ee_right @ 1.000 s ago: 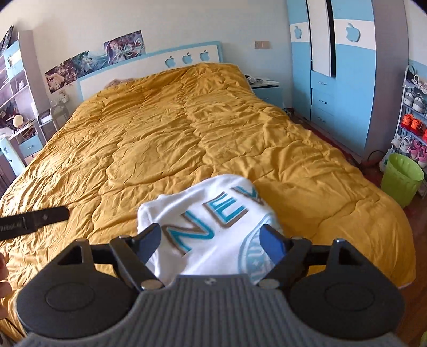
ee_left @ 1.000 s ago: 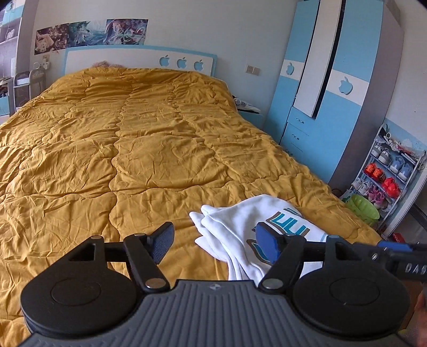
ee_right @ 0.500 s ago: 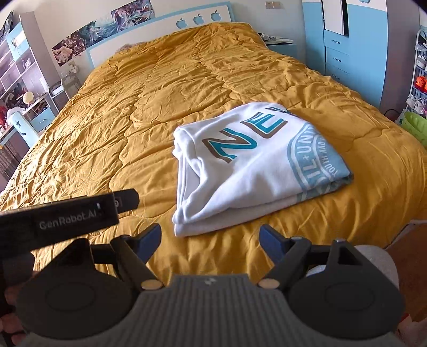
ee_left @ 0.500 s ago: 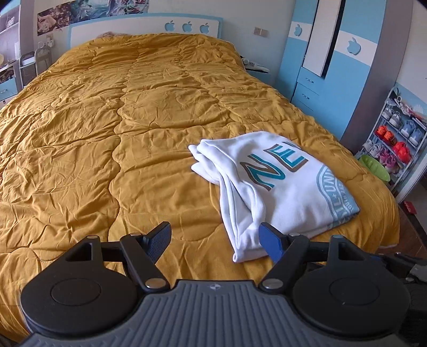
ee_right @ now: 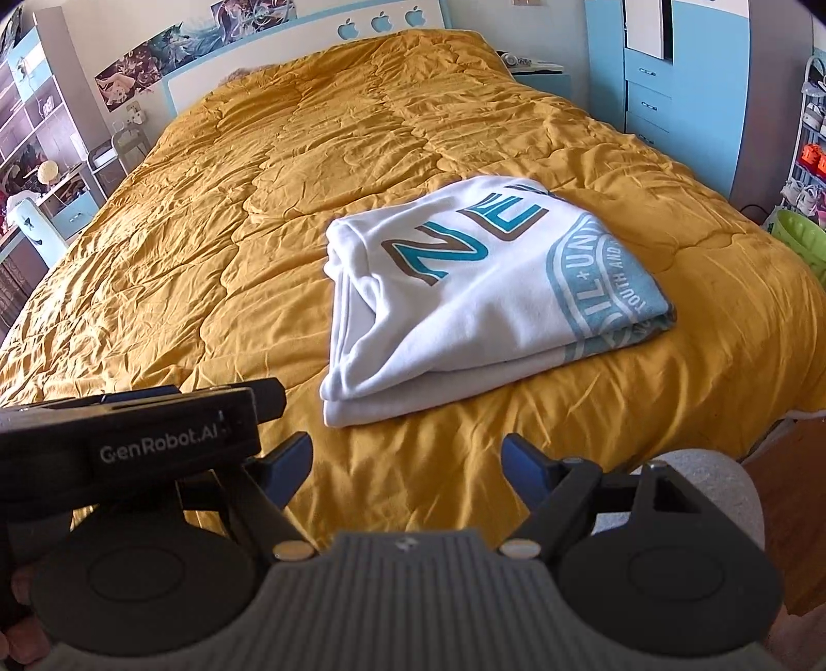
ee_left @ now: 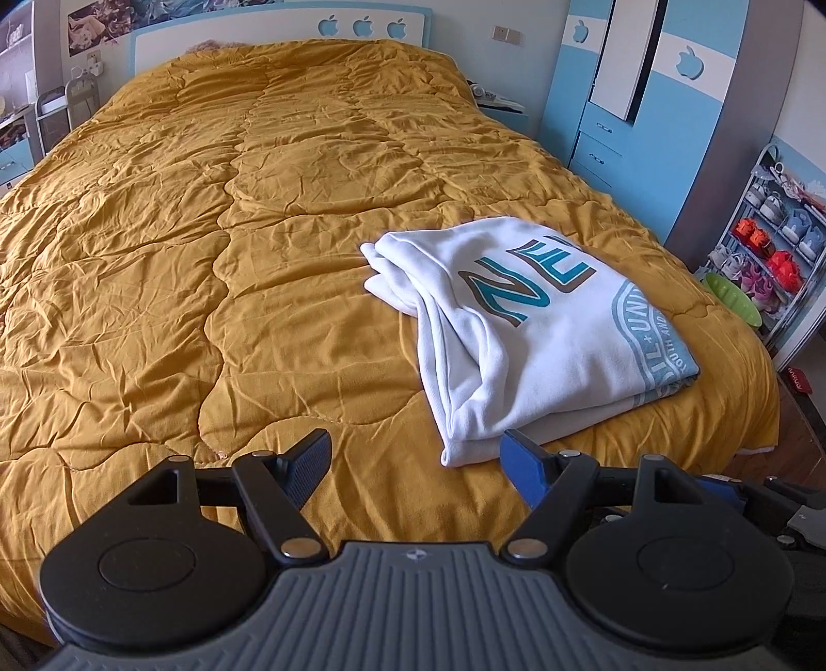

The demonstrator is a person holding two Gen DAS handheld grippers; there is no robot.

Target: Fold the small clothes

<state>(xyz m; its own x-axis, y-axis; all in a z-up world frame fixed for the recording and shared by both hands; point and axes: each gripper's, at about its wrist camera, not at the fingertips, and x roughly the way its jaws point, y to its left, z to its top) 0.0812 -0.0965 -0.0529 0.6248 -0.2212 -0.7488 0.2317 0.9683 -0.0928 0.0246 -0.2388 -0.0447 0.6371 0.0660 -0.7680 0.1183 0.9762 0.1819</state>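
Note:
A white sweatshirt (ee_left: 521, 330) with teal and brown lettering lies folded into a rectangle on the mustard quilt (ee_left: 232, 232), near the bed's front right corner. It also shows in the right wrist view (ee_right: 480, 299). My left gripper (ee_left: 415, 464) is open and empty, held back from the sweatshirt's near edge. My right gripper (ee_right: 408, 467) is open and empty, also short of the sweatshirt. The left gripper's body (ee_right: 129, 438) shows at the left of the right wrist view.
The quilt (ee_right: 258, 206) covers the whole bed up to a white and blue headboard (ee_left: 279, 31). A blue wardrobe (ee_left: 645, 103), a shoe rack (ee_left: 764, 248) and a green bin (ee_right: 800, 237) stand to the right. Shelves (ee_right: 36, 155) stand at the left.
Both grippers have pulled back and risen away from the sweatshirt, which now lies whole and folded in view. Both stay open.

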